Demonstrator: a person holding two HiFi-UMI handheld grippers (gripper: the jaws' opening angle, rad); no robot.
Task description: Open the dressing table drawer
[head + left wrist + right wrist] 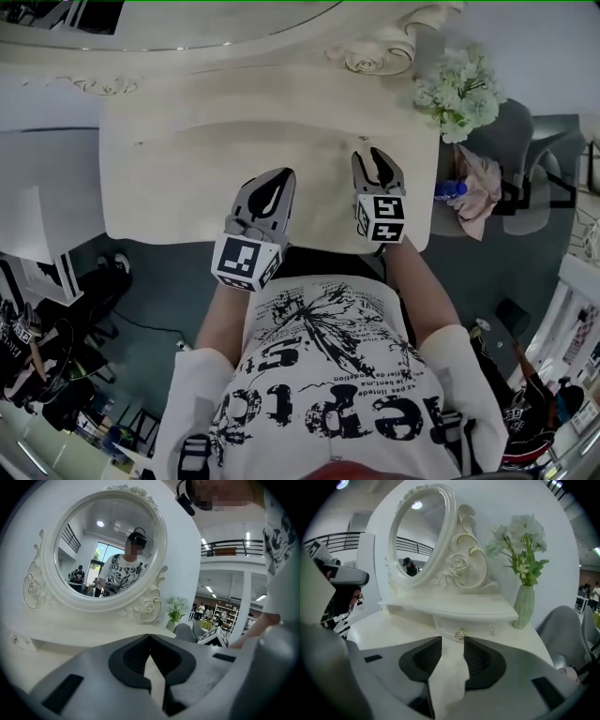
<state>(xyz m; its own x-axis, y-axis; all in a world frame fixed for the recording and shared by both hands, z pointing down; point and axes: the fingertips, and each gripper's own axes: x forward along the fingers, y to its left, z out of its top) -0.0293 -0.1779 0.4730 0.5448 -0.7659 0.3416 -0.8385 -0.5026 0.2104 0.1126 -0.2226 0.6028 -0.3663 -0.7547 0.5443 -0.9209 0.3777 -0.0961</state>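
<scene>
The cream dressing table (178,164) lies below me, its oval mirror (105,550) at the back. A small drawer with a shiny round knob (461,633) sits under the mirror's shelf, and a second knob (493,632) shows to its right. My right gripper (453,640) stands open over the tabletop, nothing between its jaws, with the knob straight ahead and a little beyond the tips. In the head view it (373,157) hovers near the table's right front. My left gripper (278,178) hangs beside it over the front middle, shut and empty, its tips (150,635) touching.
A pale green vase of white flowers (524,606) stands at the table's right back corner (459,89). A grey chair (514,141) with cloth and a blue bottle (450,190) sits right of the table. A white cabinet (37,216) is on the left.
</scene>
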